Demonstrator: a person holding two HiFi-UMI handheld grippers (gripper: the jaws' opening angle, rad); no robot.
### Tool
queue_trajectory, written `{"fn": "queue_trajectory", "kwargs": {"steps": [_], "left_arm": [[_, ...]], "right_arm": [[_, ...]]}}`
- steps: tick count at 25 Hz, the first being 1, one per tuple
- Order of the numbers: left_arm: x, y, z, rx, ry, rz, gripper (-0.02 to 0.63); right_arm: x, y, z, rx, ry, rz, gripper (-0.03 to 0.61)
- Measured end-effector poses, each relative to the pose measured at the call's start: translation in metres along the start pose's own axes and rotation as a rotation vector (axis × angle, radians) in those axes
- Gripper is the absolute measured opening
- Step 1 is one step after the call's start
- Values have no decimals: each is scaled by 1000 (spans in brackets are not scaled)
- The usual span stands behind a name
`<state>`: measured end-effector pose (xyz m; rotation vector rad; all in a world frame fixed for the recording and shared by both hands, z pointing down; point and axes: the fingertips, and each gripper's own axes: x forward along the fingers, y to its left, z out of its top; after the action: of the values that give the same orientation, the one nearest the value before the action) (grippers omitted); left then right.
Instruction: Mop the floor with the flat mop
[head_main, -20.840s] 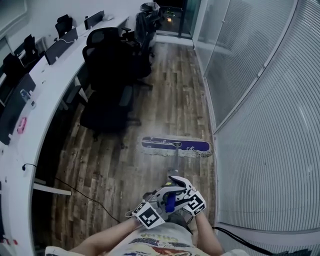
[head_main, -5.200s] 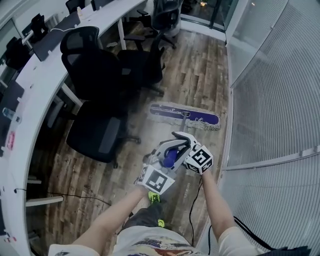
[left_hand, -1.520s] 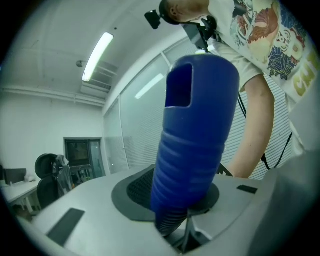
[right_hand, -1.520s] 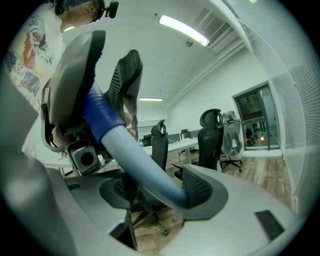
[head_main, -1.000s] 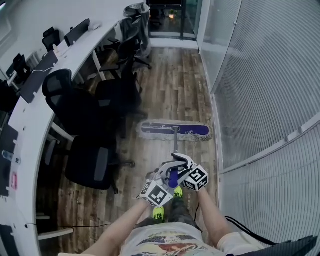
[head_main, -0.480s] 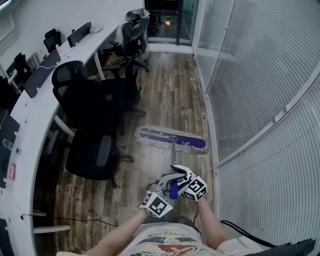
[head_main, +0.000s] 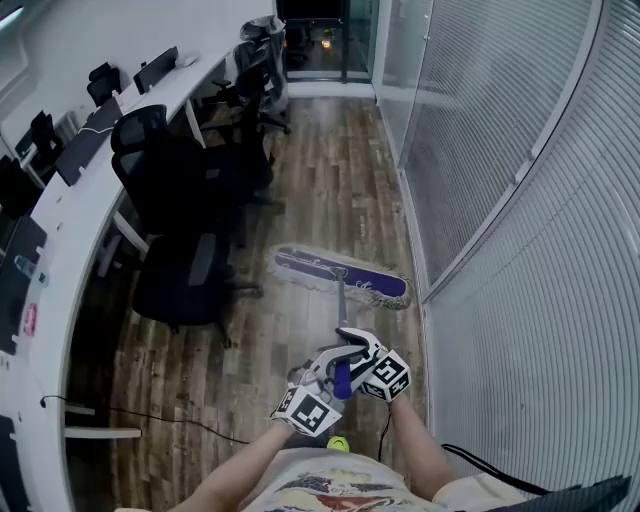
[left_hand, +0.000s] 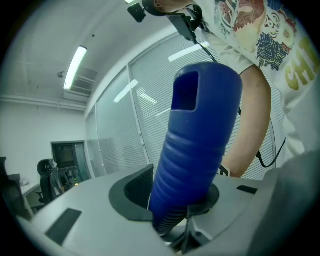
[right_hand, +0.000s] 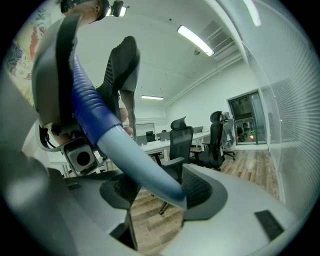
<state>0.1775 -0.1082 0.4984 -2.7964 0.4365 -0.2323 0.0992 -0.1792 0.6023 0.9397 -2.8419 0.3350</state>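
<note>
The flat mop's purple fringed head (head_main: 340, 277) lies slanted on the wood floor close to the glass wall. Its pole (head_main: 342, 315) runs back to both grippers in front of my body. In the left gripper view the ribbed blue grip (left_hand: 200, 140) stands between the pads of my left gripper (left_hand: 175, 192); its jaws have just been opening a little, and the pads still hold the grip. My right gripper (right_hand: 160, 192) is shut on the pale blue pole (right_hand: 135, 155) just below that. In the head view the left gripper (head_main: 333, 380) sits behind the right gripper (head_main: 350, 350).
Black office chairs (head_main: 190, 180) crowd the left side along a long white curved desk (head_main: 70, 210). A glass wall with blinds (head_main: 500, 200) borders the right. A black cable (head_main: 150, 415) lies on the floor at the lower left. A yellow-green shoe (head_main: 338, 443) shows below the grippers.
The mop head has slid on along the floor beside the glass wall and now lies slanted, no longer square. The chairs have drifted back past me on the left.
</note>
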Motion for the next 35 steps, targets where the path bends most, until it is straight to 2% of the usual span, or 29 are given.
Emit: {"fn": "queue_trajectory", "kwargs": {"steps": [4,8,12,15,23,29,35], "left_arm": [[-25,-79,24,-11,12,-5,98],[-61,-151,46,-9,28,-50,102],[-83,-196,54,-4,42,-72,104],[-85,-210,57,7,39,-77,104],[-82,-196,51,-5,13,-74,109],[-75,-139,51,-55,-50,-38,125],[-36,-75,19,-47,-37,-67,133]], "right_arm": [[-50,68,-23,-8,2,14,239],[-88,141,-31,18,-13,27,240],[-110,180,-50,19,-20,20,241],[-119,192,-45,19,-29,23,241],[-108,178,-53,30,-41,28,243],[-78,145,-22,46,-100,33,247],[-37,72,-14,34,-52,37,250]]}}
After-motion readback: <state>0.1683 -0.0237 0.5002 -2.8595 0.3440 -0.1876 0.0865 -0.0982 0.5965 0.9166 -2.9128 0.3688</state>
